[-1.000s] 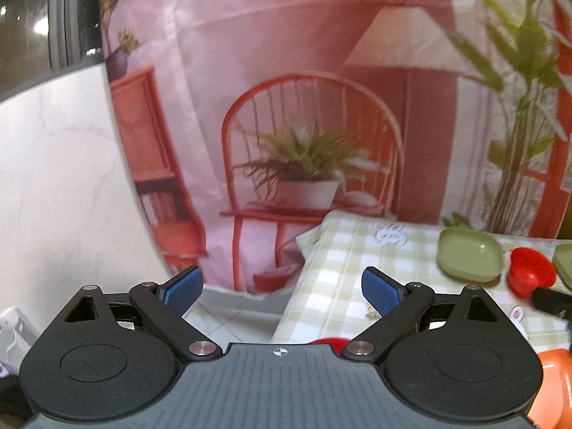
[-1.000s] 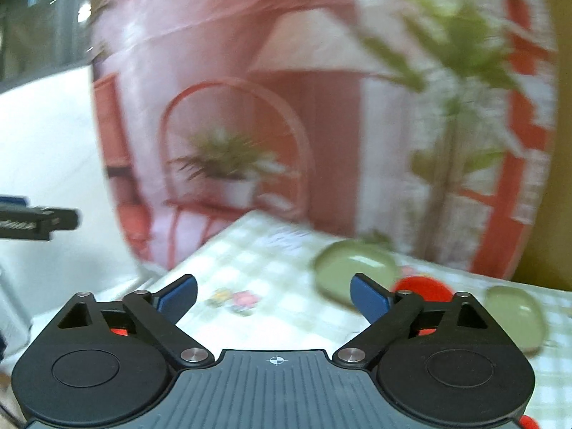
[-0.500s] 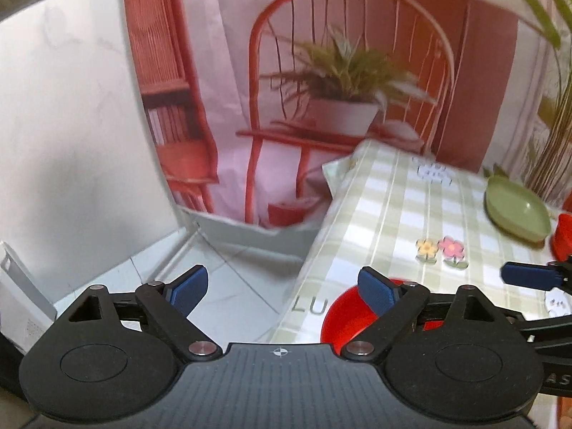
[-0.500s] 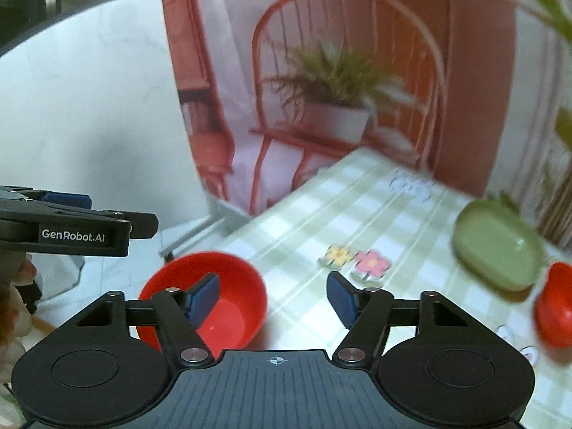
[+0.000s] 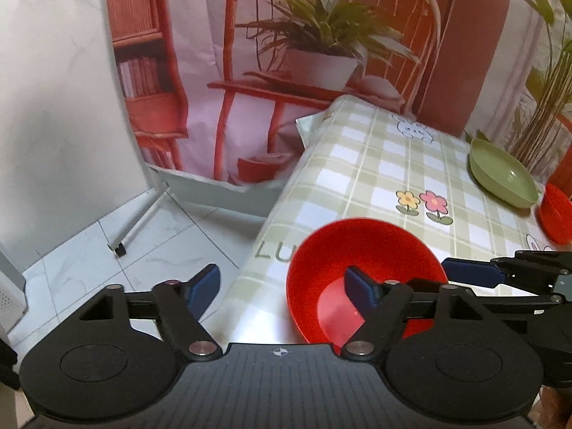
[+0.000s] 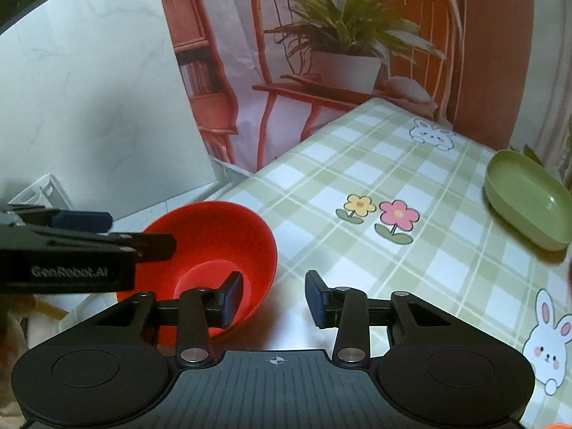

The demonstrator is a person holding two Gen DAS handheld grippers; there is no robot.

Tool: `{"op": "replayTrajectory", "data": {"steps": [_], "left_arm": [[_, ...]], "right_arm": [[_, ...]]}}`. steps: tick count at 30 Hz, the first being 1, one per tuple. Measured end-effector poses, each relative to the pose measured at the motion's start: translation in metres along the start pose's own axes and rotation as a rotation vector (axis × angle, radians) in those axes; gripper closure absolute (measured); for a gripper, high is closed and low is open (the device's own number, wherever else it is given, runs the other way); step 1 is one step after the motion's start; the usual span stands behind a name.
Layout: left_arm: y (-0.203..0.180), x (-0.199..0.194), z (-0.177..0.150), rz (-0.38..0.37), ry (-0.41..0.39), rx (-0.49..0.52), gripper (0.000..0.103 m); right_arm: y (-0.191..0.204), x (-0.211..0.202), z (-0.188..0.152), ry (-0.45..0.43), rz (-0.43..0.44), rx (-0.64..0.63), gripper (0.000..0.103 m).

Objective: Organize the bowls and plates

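Red bowl (image 5: 361,250) sits at the near left corner of the checked tablecloth (image 5: 375,164). My left gripper (image 5: 282,289) straddles its left rim, jaws closing, one pad inside, not yet pressing. My right gripper (image 6: 273,298) straddles the right rim, jaws closing, unclamped. A green dish (image 6: 529,203) and second red bowl (image 5: 556,214) lie further back.

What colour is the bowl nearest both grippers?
Red: the bowl at the table's near corner shows best in the right wrist view.
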State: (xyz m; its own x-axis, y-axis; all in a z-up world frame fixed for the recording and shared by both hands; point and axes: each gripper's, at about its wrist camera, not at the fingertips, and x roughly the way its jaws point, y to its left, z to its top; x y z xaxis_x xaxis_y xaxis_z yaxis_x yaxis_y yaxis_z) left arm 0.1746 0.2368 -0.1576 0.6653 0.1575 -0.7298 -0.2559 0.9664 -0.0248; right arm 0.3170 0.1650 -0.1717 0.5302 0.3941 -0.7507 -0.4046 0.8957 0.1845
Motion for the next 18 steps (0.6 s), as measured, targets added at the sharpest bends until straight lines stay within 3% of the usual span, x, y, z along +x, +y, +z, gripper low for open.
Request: {"op": "replayTrajectory", "data": {"steps": [3,6,8,10,14,18], "left_arm": [[0.000,0.002,-0.004,-0.010,0.010,-0.024,0.040],[-0.002,0.002,-0.009,-0.033,0.013,-0.035,0.058],[-0.002,0.003,-0.012,-0.050,0.017,-0.048,0.077],[-0.001,0.004,-0.014,-0.067,0.018,-0.075,0.085],[0.000,0.005,-0.020,-0.066,0.007,-0.105,0.093],[-0.002,0.002,-0.025,-0.061,0.008,-0.154,0.093]], "right_arm": [[0.000,0.001,-0.002,0.002,0.006,0.009,0.077],[-0.001,0.003,-0.002,0.005,0.003,0.028,0.083],[-0.002,0.002,-0.003,0.002,0.011,0.041,0.087],[-0.001,0.003,-0.004,0.004,0.013,0.044,0.092],[-0.002,0.002,-0.005,0.004,0.016,0.066,0.093],[-0.003,-0.001,-0.006,0.016,0.008,0.097,0.094]]}}
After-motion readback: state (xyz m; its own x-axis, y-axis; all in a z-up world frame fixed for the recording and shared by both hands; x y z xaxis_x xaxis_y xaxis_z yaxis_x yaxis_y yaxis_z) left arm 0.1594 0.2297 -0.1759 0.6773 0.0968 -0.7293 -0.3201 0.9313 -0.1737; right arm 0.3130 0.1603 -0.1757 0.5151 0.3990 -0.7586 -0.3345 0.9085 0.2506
